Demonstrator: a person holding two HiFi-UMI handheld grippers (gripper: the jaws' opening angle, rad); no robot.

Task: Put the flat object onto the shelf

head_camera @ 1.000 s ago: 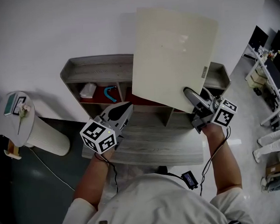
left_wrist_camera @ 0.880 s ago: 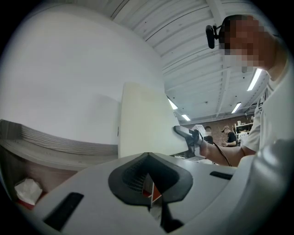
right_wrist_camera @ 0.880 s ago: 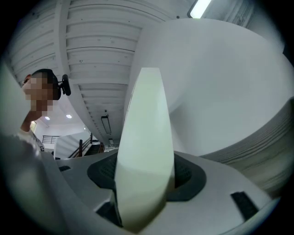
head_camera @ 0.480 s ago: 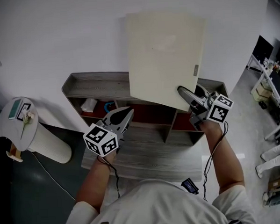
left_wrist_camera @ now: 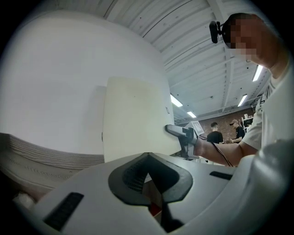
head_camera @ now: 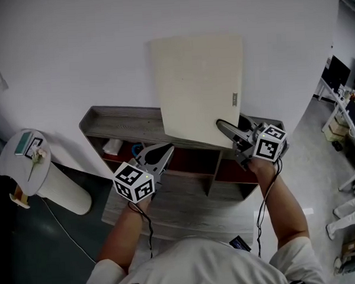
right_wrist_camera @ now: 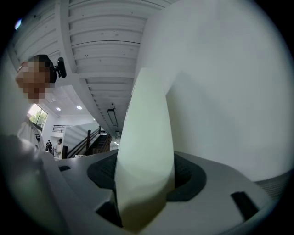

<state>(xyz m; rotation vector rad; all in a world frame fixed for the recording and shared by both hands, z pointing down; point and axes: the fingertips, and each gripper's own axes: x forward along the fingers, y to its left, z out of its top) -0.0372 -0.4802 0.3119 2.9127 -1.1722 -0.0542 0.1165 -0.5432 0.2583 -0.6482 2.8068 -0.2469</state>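
Now the right gripper (head_camera: 225, 129) pinches the flat board (head_camera: 199, 87) in its jaws by a low corner, and the board stands tall above them. The left gripper (head_camera: 164, 151) has its jaws together, empty. Best to lay the board down slowly on the shelf (head_camera: 122, 120) just under the jaws.

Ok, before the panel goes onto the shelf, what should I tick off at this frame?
1. Grip: the right gripper is shut on the lower corner of the flat panel. Ok.
2. Support: the flat panel is held by that one corner only, and the left gripper is apart from it, so it may swing. Not ok.
3. Left gripper free: jaws together, nothing between them. Ok.
4. Top of the shelf: the visible part is bare, the rest is hidden behind the flat panel. Cannot tell.
5. Lower edge clear of the shelf: no view settles it. Cannot tell.
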